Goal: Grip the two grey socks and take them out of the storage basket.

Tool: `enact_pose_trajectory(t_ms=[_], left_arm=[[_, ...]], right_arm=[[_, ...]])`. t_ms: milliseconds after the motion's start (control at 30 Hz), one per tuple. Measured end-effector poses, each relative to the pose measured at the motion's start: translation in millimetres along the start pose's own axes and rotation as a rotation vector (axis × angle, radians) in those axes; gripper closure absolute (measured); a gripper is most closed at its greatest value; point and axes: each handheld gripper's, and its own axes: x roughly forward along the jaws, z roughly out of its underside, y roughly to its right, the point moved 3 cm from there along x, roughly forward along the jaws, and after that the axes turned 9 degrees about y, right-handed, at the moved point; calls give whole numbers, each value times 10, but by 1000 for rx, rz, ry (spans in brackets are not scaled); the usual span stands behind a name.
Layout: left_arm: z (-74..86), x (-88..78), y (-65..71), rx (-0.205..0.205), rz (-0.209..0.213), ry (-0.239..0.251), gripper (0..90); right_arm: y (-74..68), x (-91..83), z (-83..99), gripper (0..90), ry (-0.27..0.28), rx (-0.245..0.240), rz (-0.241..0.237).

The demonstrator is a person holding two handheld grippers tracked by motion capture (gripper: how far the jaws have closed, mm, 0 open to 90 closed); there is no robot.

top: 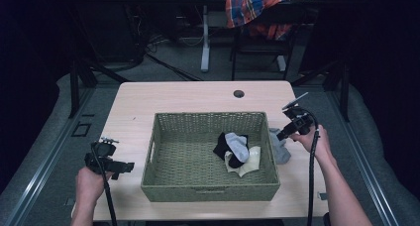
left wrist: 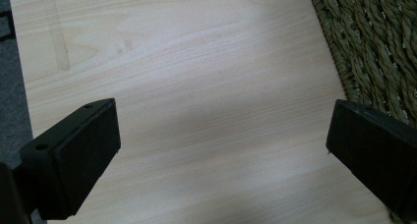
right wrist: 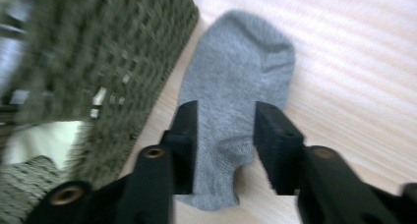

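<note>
- Socks lay in two places: a small heap of them (top: 236, 151), black, grey and cream, sat inside the woven basket (top: 163, 184) toward its right end, and one grey sock (right wrist: 235, 111) lay flat on the table (top: 173, 94), just outside the basket's right wall.
- The right gripper (right wrist: 225, 143) was directly over that grey sock, jaws partly open and straddling it, one on each side; whether the pads touched the fabric could not be told through the blur.
- The sock's long axis ran away from the gripper along the basket wall, toe end farthest off, so the jaws stood across its width.
- The left gripper (left wrist: 223, 150) hung wide open over bare table on the basket's left side, holding nothing.
- In the high view the right gripper (top: 292, 128) was plainly the nearer to the grey sock (top: 280, 147), and the left gripper (top: 110, 164) stood well apart, with the basket between.
- Likely next: closing on the sock, then lifting it leftward over the wall.
</note>
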Motion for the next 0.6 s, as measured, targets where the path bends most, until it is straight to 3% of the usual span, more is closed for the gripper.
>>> enact_pose_trajectory(t_ms=[267, 400, 600], left_arm=[[-2, 2, -2, -2, -3, -2, 2], [-10, -6, -3, 1, -9, -2, 2], [-7, 5, 0, 0, -9, -6, 2]], right_arm=[[-13, -381, -51, 382, 106, 17, -24], [-102, -606, -103, 276, 167, -18, -47], [-275, -725, -164, 187, 180, -65, -68]])
